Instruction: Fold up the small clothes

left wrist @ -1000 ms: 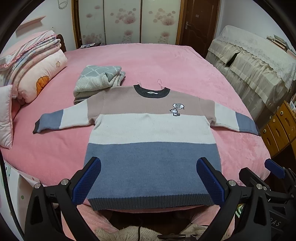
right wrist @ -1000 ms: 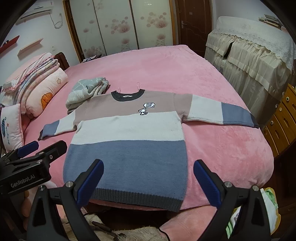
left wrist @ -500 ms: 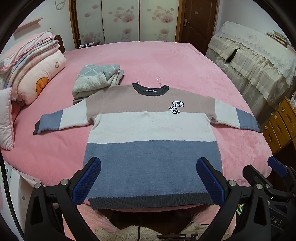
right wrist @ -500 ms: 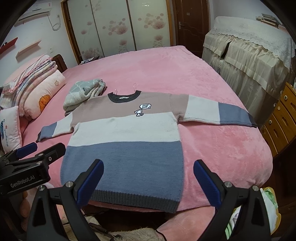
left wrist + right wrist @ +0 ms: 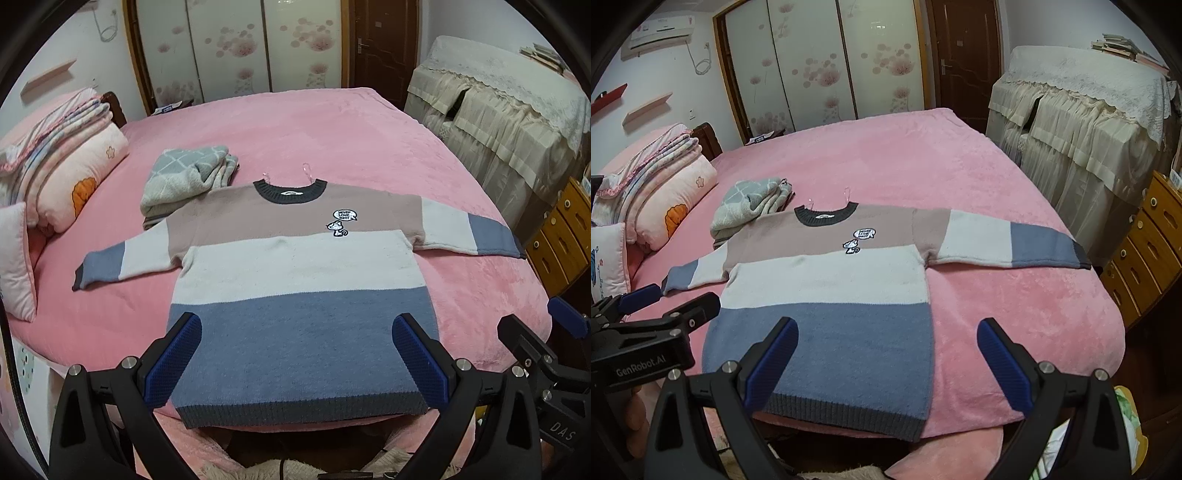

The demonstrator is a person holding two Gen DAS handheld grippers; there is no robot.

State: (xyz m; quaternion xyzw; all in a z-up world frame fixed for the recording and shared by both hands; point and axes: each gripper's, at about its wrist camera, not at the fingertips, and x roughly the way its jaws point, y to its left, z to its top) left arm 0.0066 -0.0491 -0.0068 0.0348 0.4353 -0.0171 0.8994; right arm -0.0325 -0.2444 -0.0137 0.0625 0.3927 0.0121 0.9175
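Observation:
A small striped sweater (image 5: 295, 280) (image 5: 827, 295) lies flat, front up, on the pink bed, sleeves spread to both sides and grey hem at the near edge. Its bands run beige, white, then blue, with a dark collar and a small cartoon patch. My left gripper (image 5: 295, 354) hovers open above the blue band near the hem, holding nothing. My right gripper (image 5: 886, 358) is open too, above the sweater's lower right corner and the blanket beside it. Each gripper shows at the edge of the other's view.
A folded grey-and-white garment (image 5: 184, 177) rests beyond the sweater's left shoulder. Pillows and folded quilts (image 5: 62, 166) are stacked at the left. A lace-covered cabinet (image 5: 1082, 122) and wooden drawers (image 5: 1145, 251) stand to the right. Wardrobe doors (image 5: 827, 62) line the far wall.
Both cameras have tilted up and drawn back a little, so the sweater sits lower in view. The sweater has not moved and both grippers stay open.

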